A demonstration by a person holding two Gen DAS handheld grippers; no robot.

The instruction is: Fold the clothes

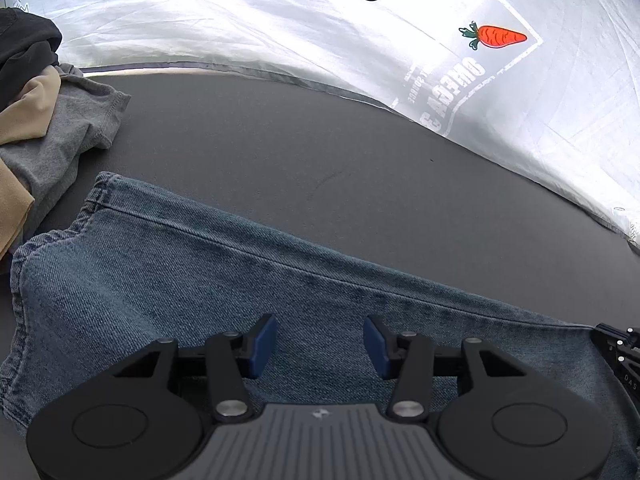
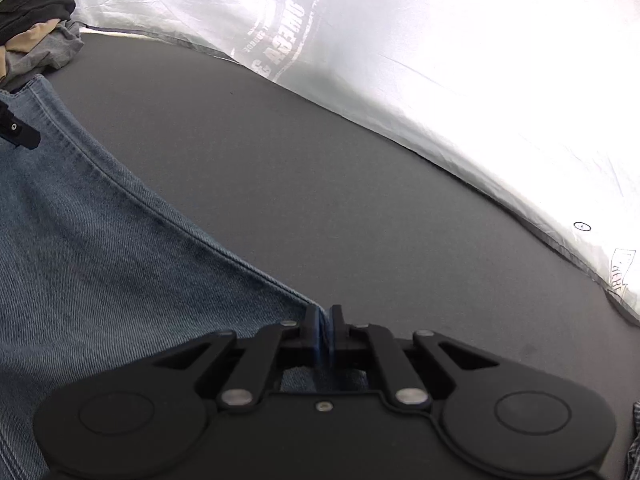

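A pair of blue jeans (image 1: 224,280) lies flat on the dark grey table (image 1: 300,152). My left gripper (image 1: 320,344) is open, its blue pads (image 1: 264,344) apart just above the denim. My right gripper (image 2: 324,324) is shut on the edge of the jeans (image 2: 100,260), pinching the seam corner close to the table. The right gripper's body shows at the right edge of the left wrist view (image 1: 618,354). A part of the left gripper shows at the left edge of the right wrist view (image 2: 18,132).
A heap of other clothes, black, tan and grey (image 1: 44,112), sits at the table's far left; it also shows in the right wrist view (image 2: 36,36). A white sheet with a carrot print (image 1: 496,36) lines the table's far side. Bare table (image 2: 360,208) lies beyond the jeans.
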